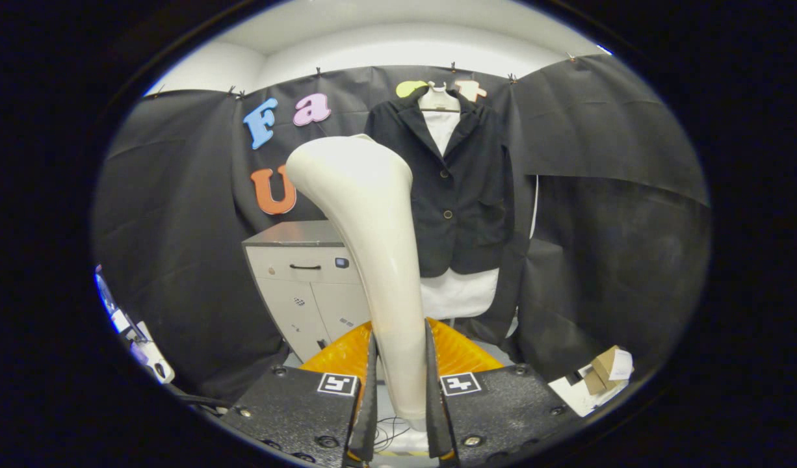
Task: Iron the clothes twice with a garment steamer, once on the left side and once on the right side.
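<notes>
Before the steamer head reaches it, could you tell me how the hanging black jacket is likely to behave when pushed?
The black jacket hangs from a hanger, so it will probably swing back. Its cloth looks soft and would likely dent. The hand-held gripper is shut on the steamer, whose smooth handle might slip.

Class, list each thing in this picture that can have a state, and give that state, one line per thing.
Tongs: shut on the steamer handle, a finger on each side.
Steamer: upright, held, head short of the jacket.
Jacket: hanging on a hanger, buttoned.
Cabinet: drawer and doors closed.
</notes>
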A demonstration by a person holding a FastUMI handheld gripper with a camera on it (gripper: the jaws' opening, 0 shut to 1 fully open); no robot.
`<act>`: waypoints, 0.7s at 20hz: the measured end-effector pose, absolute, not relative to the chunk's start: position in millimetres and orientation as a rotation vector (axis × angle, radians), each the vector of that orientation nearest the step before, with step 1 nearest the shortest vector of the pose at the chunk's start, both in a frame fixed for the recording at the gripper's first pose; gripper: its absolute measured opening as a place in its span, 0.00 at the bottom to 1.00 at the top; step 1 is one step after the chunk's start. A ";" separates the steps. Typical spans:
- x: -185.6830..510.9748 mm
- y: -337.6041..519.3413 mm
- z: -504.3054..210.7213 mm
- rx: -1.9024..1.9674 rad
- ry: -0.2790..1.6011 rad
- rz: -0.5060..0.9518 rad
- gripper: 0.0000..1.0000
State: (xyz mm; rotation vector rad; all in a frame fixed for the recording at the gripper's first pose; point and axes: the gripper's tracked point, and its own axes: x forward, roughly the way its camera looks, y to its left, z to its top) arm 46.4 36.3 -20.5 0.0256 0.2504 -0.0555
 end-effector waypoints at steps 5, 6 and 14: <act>42.1 35.8 -25.3 0.020 0.259 -0.059 0.33; 40.9 35.2 -26.3 0.021 0.261 -0.061 0.33; 36.0 35.6 -25.7 0.026 0.259 -0.063 0.33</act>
